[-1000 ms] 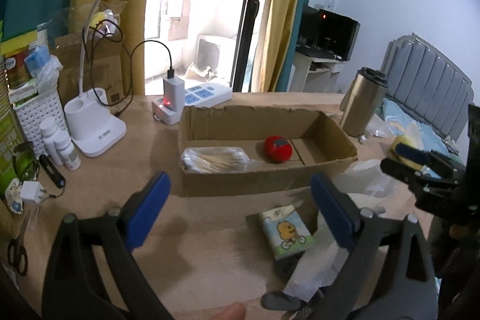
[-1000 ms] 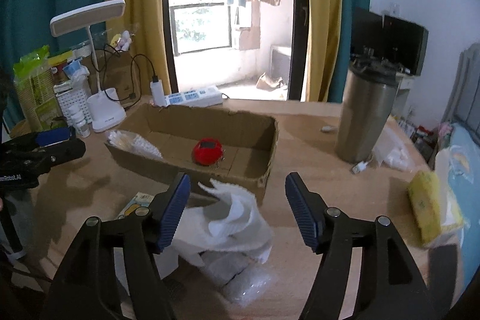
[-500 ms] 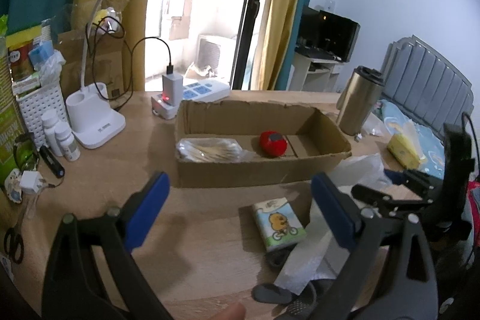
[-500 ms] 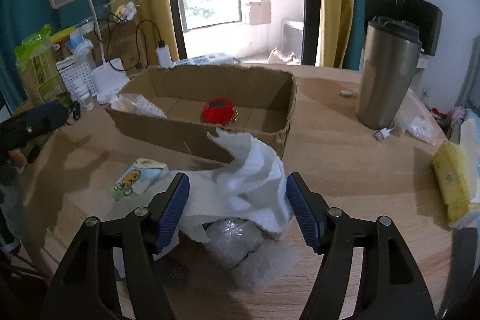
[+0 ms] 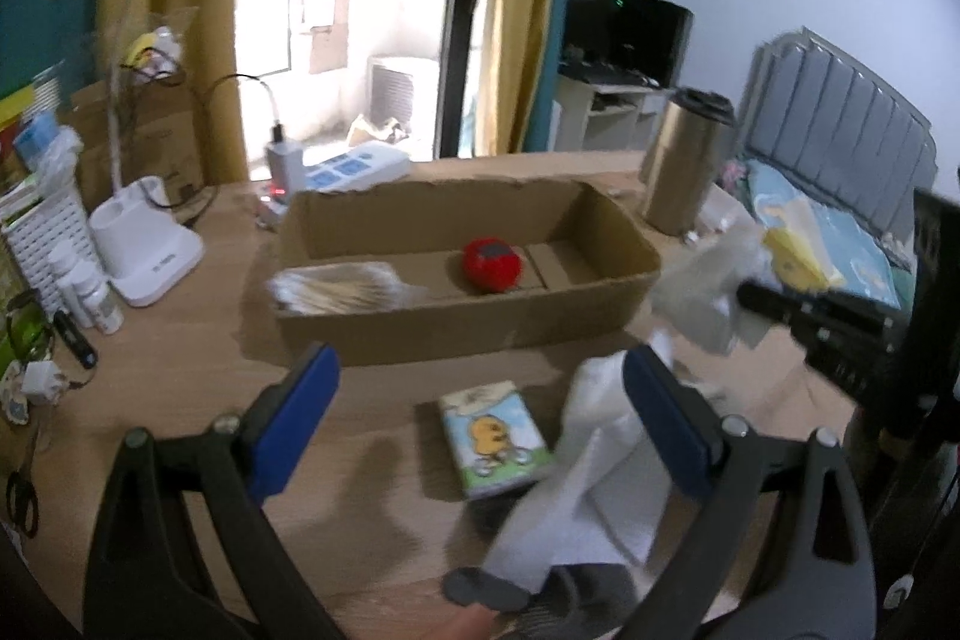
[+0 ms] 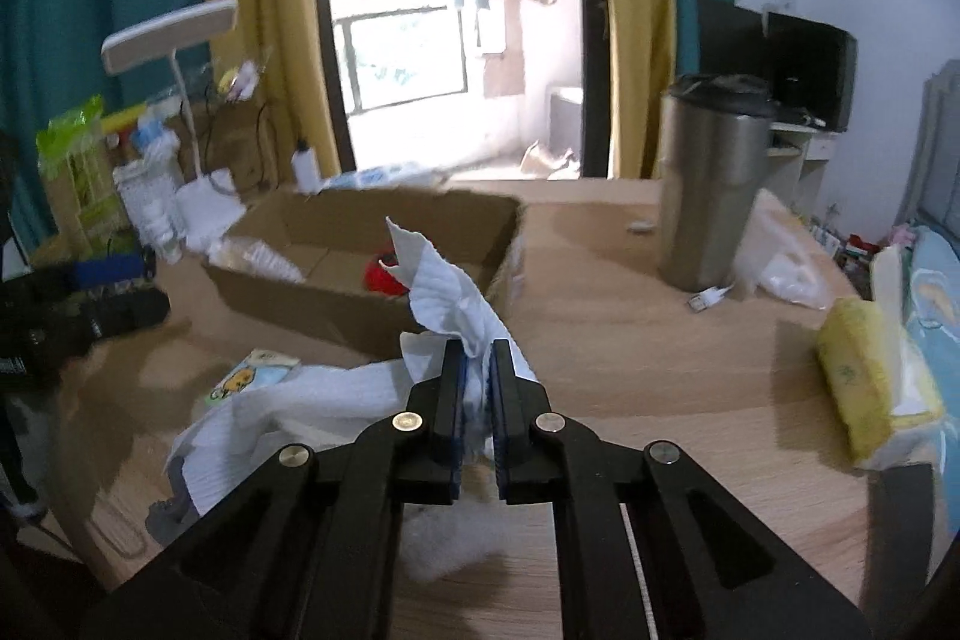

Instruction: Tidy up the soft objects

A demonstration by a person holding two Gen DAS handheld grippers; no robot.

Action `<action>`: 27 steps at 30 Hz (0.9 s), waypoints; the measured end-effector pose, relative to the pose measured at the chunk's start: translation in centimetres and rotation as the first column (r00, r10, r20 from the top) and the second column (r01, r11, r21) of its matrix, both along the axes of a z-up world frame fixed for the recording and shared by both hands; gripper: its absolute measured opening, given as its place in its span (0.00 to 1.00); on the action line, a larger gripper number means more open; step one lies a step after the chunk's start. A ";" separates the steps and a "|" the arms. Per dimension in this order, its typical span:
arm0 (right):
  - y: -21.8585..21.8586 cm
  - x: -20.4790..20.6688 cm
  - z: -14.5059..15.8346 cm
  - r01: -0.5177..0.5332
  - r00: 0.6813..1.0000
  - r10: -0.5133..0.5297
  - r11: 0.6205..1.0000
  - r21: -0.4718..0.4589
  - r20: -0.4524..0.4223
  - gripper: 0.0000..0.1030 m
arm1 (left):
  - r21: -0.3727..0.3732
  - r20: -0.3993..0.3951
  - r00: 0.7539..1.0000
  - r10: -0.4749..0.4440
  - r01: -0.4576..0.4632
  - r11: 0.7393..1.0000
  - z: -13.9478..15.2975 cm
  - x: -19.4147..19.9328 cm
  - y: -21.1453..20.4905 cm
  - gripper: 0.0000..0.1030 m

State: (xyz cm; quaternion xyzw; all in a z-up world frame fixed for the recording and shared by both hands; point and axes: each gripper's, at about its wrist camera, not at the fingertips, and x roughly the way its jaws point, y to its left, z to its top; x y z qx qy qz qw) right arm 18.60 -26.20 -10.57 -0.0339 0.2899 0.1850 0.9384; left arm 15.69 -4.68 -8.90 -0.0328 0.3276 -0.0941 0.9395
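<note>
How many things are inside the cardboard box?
2: a red round soft toy near the middle of the brown cardboard box, and a clear plastic packet at its left end. More may hide behind the walls.

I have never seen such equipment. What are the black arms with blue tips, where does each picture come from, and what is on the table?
There is no robot here. A person holds one two-finger gripper in each hand, and a wide-angle camera on each looks along its fingers.

The left camera shows the left gripper open, holding nothing. The right camera shows the right gripper shut on a white cloth.

On the wooden table stands a cardboard box holding a red ball and a clear bag. In front of the box lies a tissue pack with a cartoon print. A steel tumbler and a white desk lamp are also there.
</note>
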 end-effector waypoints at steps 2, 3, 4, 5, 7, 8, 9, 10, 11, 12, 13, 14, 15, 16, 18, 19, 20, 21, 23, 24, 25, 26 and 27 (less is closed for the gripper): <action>-1.0 -0.2 0.3 0.010 1.000 -0.010 1.000 0.015 0.011 0.08 | 0.007 -0.012 1.000 -0.021 0.021 1.000 -0.3 0.2 -1.1 0.94; -1.5 -0.3 0.4 0.018 1.000 -0.018 1.000 0.019 0.017 0.08 | 0.008 -0.023 0.999 -0.033 0.033 0.999 -0.6 0.4 -1.7 0.94; -2.0 -0.4 0.5 0.025 0.999 -0.026 0.999 0.026 0.022 0.08 | 0.008 -0.031 0.998 -0.045 0.046 0.999 -0.7 0.6 -2.2 0.94; -2.4 -0.5 0.5 0.029 0.999 -0.030 0.999 0.033 0.024 0.08 | 0.007 -0.037 0.998 -0.056 0.056 0.998 -0.9 0.7 -2.6 0.94; -3.3 -0.6 0.5 0.044 0.999 -0.045 0.998 0.043 0.027 0.08 | 0.008 -0.054 0.996 -0.077 0.078 0.997 -1.3 1.1 -3.5 0.94; -3.7 -0.7 0.4 0.049 0.998 -0.050 0.998 0.048 0.028 0.08 | 0.009 -0.060 0.994 -0.086 0.087 0.996 -1.4 1.2 -3.9 0.94; -4.1 -0.6 0.3 0.055 0.998 -0.056 0.997 0.053 0.026 0.08 | 0.010 -0.068 0.993 -0.097 0.098 0.995 -1.6 1.3 -4.3 0.94; -4.4 -0.6 0.2 0.060 0.998 -0.061 0.997 0.055 0.023 0.08 | 0.012 -0.077 0.991 -0.106 0.108 0.994 -1.9 1.5 -4.8 0.94; -4.7 -0.6 0.0 0.062 0.998 -0.064 0.996 0.057 0.021 0.08 | 0.013 -0.089 0.990 -0.112 0.114 0.993 -2.2 1.7 -5.2 0.94; -5.0 -0.6 -0.2 0.065 0.998 -0.066 0.996 0.059 0.017 0.08 | 0.011 -0.103 0.987 -0.119 0.121 0.993 -2.6 1.9 -5.5 0.94; -5.2 -0.6 -0.3 0.066 0.998 -0.067 0.996 0.060 0.013 0.08 | 0.011 -0.117 0.985 -0.124 0.126 0.992 -2.9 2.1 -5.8 0.94; -5.4 -0.6 -0.5 0.067 0.998 -0.068 0.996 0.061 0.011 0.08 | 0.016 -0.128 0.984 -0.123 0.126 0.992 -3.1 2.2 -6.0 0.94; -5.6 -0.6 -0.6 0.068 0.998 -0.069 0.996 0.063 0.008 0.08 | 0.027 -0.140 0.982 -0.123 0.128 0.991 -3.4 2.4 -6.2 0.94; -5.7 -0.6 -0.7 0.068 0.998 -0.069 0.996 0.064 0.005 0.08 | 0.037 -0.151 0.981 -0.122 0.129 0.991 -3.7 2.6 -6.4 0.94; -5.9 -0.5 -1.0 0.070 0.998 -0.070 0.995 0.067 0.000 0.08 | 0.044 -0.160 0.980 -0.117 0.126 0.991 -4.0 2.8 -6.7 0.93; -6.0 -0.4 -1.0 0.071 0.997 -0.071 0.995 0.070 -0.003 0.08 | 0.045 -0.164 0.980 -0.114 0.122 0.991 -4.1 2.9 -6.7 0.93; -6.1 -0.4 -1.1 0.072 0.997 -0.072 0.995 0.071 -0.004 0.08 | 0.046 -0.173 0.979 -0.113 0.122 0.991 -4.2 3.1 -6.7 0.93; -6.2 -0.4 -1.1 0.073 0.997 -0.073 0.995 0.072 -0.005 0.08 | 0.048 -0.180 0.977 -0.112 0.123 0.991 -4.4 3.2 -6.8 0.93; -6.3 -0.4 -1.1 0.075 0.997 -0.075 0.994 0.076 -0.005 0.08 | 0.052 -0.202 0.973 -0.113 0.126 0.991 -4.9 3.5 -6.9 0.88; -6.3 -0.3 -1.1 0.075 0.997 -0.075 0.994 0.076 -0.004 0.08 | 0.043 -0.209 0.971 -0.119 0.131 0.990 -5.0 3.6 -6.9 0.77; -6.3 -0.3 -1.1 0.076 0.997 -0.076 0.994 0.076 -0.003 0.08 | 0.036 -0.221 0.967 -0.127 0.138 0.990 -5.2 3.6 -6.8 0.67; -6.4 -0.3 -1.1 0.077 0.997 -0.077 0.994 0.076 -0.002 0.08 | 0.039 -0.229 0.965 -0.130 0.143 0.989 -5.4 3.6 -6.9 0.61; -6.4 -0.4 -1.1 0.077 0.997 -0.077 0.994 0.076 -0.002 0.08 | 0.044 -0.236 0.962 -0.135 0.149 0.988 -5.6 3.6 -7.0 0.52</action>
